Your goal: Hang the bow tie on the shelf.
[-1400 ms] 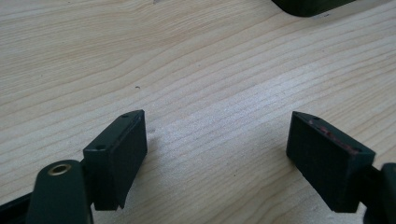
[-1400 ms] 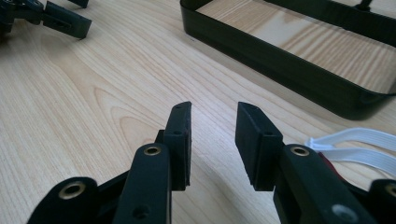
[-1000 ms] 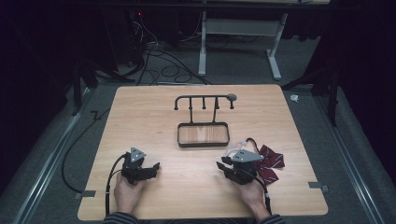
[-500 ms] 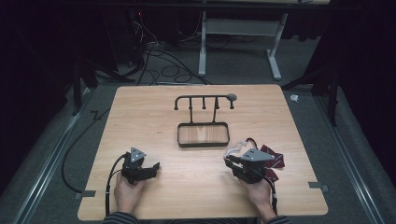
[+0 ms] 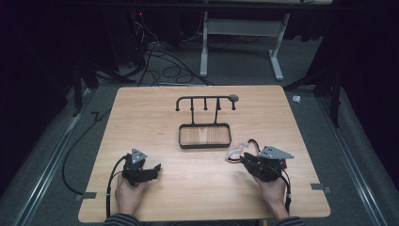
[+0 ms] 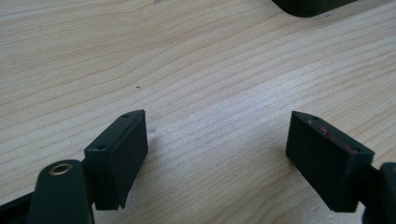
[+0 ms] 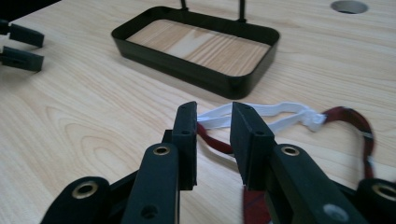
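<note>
Right gripper [image 7: 212, 140] closing on white loop [image 7: 261, 114] of dark red cloth item [image 7: 348, 116]

Item lies near the table's [image 5: 141, 108] right front edge; jaws, just narrowing, straddle the loop without a firm pinch. Advise closing squarely on the loop before lifting toward rack [image 5: 205, 101]. Left gripper [image 6: 217, 154] spread, empty.

I can't make out any writing, label, brand, number or sign from here: none on the wooden counter [image 5: 207, 188], none on the black tray [image 7: 196, 46] with its rack, none on either set of jaws, and none on the white and dark red straps [image 7: 280, 116].
</note>
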A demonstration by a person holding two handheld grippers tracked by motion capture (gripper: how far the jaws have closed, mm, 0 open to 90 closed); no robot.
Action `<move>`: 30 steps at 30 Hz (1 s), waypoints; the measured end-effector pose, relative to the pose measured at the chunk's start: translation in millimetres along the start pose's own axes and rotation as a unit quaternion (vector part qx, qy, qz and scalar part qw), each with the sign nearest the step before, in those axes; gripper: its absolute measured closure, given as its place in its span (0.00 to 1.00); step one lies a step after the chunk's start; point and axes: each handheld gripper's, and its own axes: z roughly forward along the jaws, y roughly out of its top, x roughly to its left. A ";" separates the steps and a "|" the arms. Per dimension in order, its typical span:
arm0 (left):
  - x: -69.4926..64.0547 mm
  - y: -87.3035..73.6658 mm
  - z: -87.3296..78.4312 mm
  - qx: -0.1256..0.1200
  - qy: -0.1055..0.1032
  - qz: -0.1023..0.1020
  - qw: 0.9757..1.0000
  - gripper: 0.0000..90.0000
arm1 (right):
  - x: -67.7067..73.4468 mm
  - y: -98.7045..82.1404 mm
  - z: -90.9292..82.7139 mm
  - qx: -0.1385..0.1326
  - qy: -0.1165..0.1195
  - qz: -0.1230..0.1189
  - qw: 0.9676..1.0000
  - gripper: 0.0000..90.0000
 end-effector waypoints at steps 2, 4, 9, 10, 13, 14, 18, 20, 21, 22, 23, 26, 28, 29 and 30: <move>0.0 0.1 -0.1 0.001 0.000 0.000 1.000 0.24 | -2.3 -0.1 -0.5 0.000 -0.002 0.001 1.000 0.82; 0.0 0.1 -0.1 0.001 0.000 0.000 1.000 0.24 | -6.7 -0.1 -1.5 0.002 -0.007 0.004 1.000 0.82; 0.0 0.1 -0.1 0.001 0.000 0.000 1.000 0.24 | -17.9 2.6 -2.7 0.002 -0.018 0.011 1.000 0.82; 0.0 0.0 0.0 0.000 0.000 0.000 1.000 0.24 | -19.9 3.7 -2.9 0.005 -0.021 0.011 1.000 0.82; 0.0 0.0 -0.1 0.001 0.000 0.000 1.000 0.24 | -26.6 6.7 -2.6 0.006 -0.027 0.013 1.000 0.82; 0.0 0.0 -0.1 0.000 0.000 0.000 1.000 0.24 | -28.9 7.8 -2.5 0.007 -0.030 0.013 0.999 0.82; 0.1 0.0 -0.1 0.001 0.000 0.000 1.000 0.24 | -35.5 12.6 -4.1 0.008 -0.037 0.017 0.999 0.82; 0.1 0.0 -0.1 0.001 0.000 0.000 1.000 0.24 | -39.3 15.1 -4.3 0.007 -0.041 0.017 0.999 0.82; 0.1 0.0 -0.1 0.001 0.000 0.000 1.000 0.24 | -40.6 15.5 -3.9 0.009 -0.042 0.020 0.999 0.82; 0.0 0.0 -0.1 0.001 0.000 0.000 1.000 0.24 | -42.2 16.0 -3.4 0.010 -0.042 0.019 0.999 0.82; 0.0 0.1 -0.1 0.001 0.000 0.000 1.000 0.24 | -43.5 16.4 -2.9 0.012 -0.043 0.020 0.999 0.82; 0.0 0.1 -0.1 0.001 0.000 0.000 1.000 0.24 | -46.7 17.5 -1.7 0.012 -0.045 0.025 0.999 0.82; 0.0 0.1 -0.1 0.001 0.000 0.000 1.000 0.24 | -51.4 20.0 -0.2 0.015 -0.048 0.025 0.998 0.82; 0.1 0.1 -0.1 0.001 0.000 0.000 1.000 0.24 | -52.6 20.9 0.4 0.018 -0.049 0.027 0.998 0.82; 0.1 0.1 -0.1 0.001 0.000 0.000 1.000 0.24 | -54.2 21.6 1.4 0.020 -0.050 0.026 0.998 0.82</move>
